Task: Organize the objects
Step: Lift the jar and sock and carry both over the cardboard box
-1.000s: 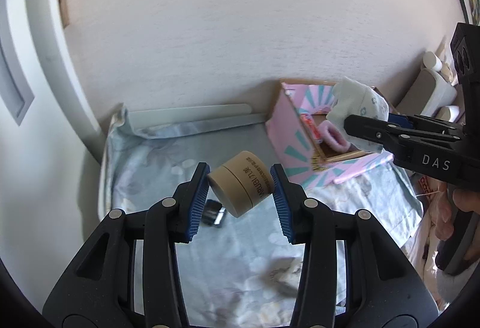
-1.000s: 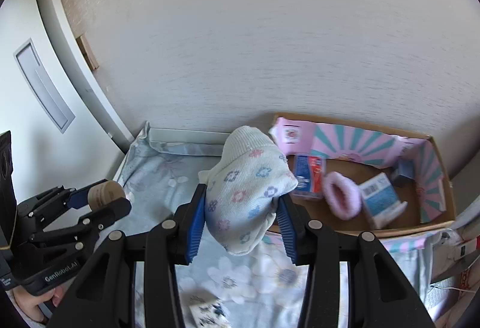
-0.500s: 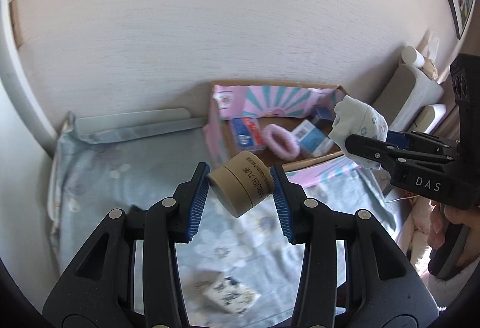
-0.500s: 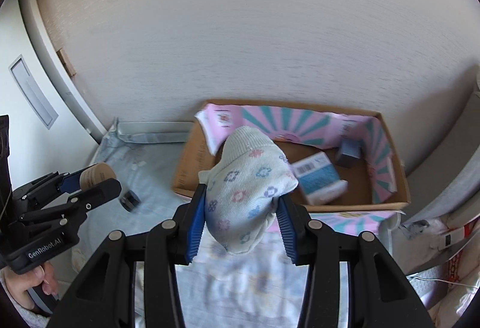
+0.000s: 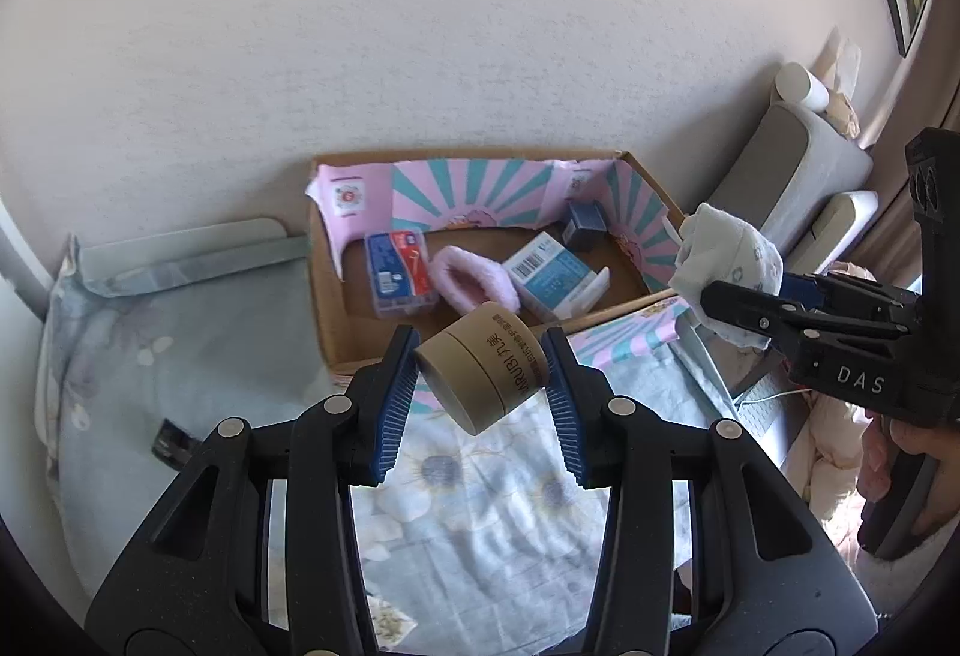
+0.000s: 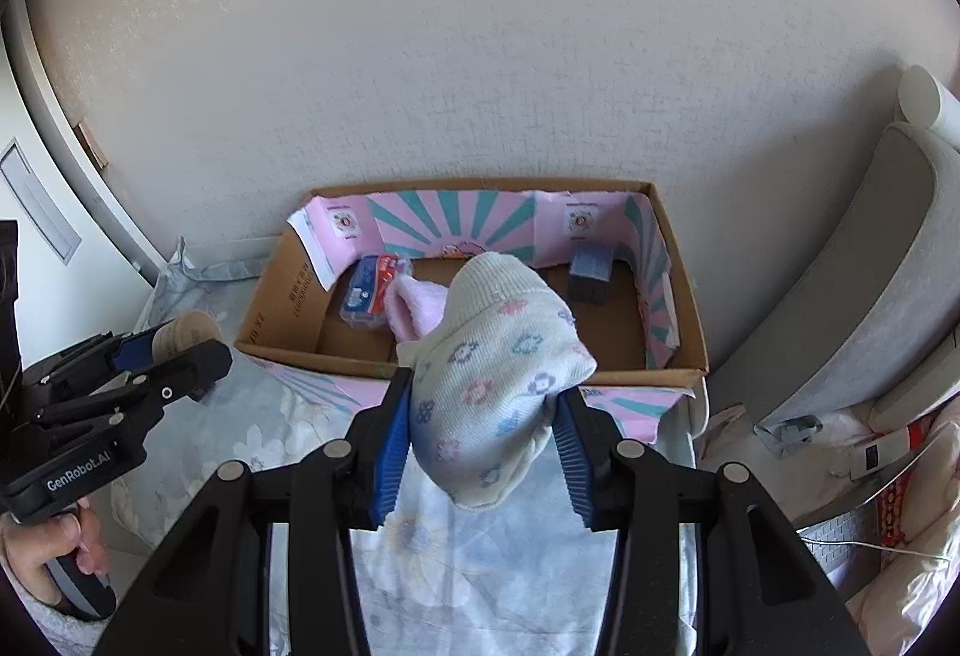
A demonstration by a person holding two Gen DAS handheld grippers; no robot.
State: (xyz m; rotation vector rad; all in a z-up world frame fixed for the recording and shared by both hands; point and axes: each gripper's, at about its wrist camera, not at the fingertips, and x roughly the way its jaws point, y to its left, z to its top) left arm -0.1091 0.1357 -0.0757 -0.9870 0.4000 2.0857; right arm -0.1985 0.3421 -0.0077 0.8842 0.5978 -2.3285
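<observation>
My left gripper (image 5: 480, 374) is shut on a brown cardboard tube (image 5: 483, 365) and holds it in the air just in front of the cardboard box (image 5: 327, 308). My right gripper (image 6: 483, 437) is shut on a white knitted sock with small flowers (image 6: 498, 368), held above the box's front wall (image 6: 480, 362). The box has pink and teal lining and holds a blue and red packet (image 5: 399, 272), a pink fluffy item (image 5: 471, 281), a white and blue carton (image 5: 552, 275) and a small dark blue box (image 5: 583, 224). The right gripper also shows in the left wrist view (image 5: 720, 302), and the left gripper in the right wrist view (image 6: 174, 350).
The box stands on a bed with a pale blue flowered sheet (image 5: 480, 482), against a white wall. A small dark object (image 5: 171, 440) lies on the sheet at the left. A grey cushion (image 6: 870, 296) stands to the right of the box. Loose items (image 6: 888, 452) lie on bedding at the right.
Both grippers have moved right and closer to the box, each keeping its object. The box has come to the centre of both views, with its contents in plain sight.
</observation>
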